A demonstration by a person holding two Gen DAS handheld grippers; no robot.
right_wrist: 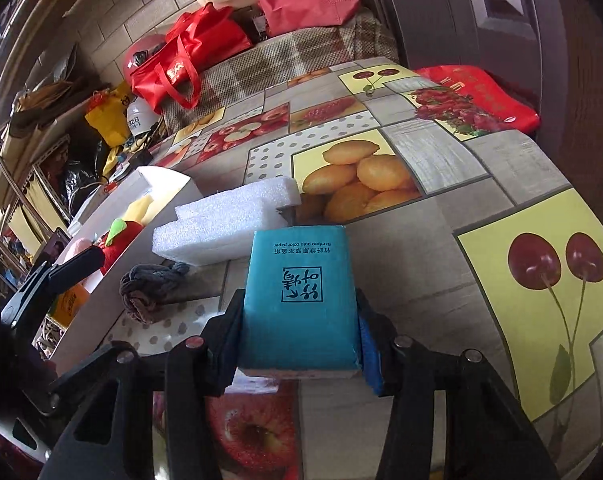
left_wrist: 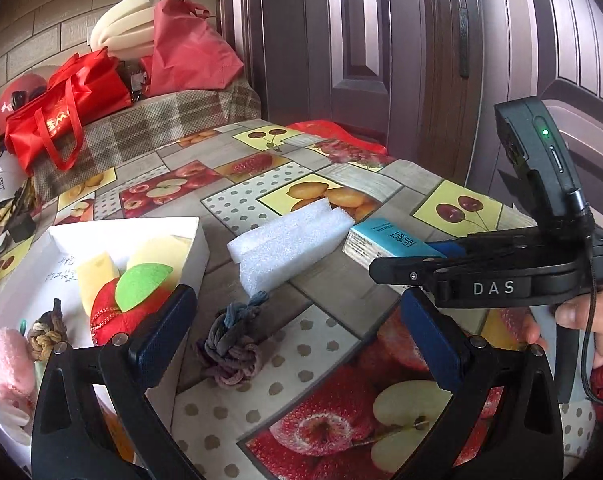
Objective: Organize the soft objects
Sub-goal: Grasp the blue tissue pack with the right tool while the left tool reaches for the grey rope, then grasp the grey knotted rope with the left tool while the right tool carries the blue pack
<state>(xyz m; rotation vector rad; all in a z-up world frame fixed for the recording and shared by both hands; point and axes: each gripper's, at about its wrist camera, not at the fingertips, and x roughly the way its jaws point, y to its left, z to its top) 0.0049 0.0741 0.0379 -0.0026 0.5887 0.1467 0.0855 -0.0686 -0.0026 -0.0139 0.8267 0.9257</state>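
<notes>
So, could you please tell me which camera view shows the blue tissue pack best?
The right wrist view: the blue tissue pack fills the centre, printed top legible, between the right gripper pads. The left wrist view shows only its far end and side, the rest hidden behind that gripper.

We can't see the tissue pack's [right_wrist: 299, 300] near end, it's hidden behind the right gripper [right_wrist: 299, 354]. White box [left_wrist: 199, 240] cut off at lower left of frame. Handwriting inside the box is unreadable.

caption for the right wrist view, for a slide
Right gripper shut on a teal tissue pack, beside white foam block on fruit-print tablecloth.
</notes>
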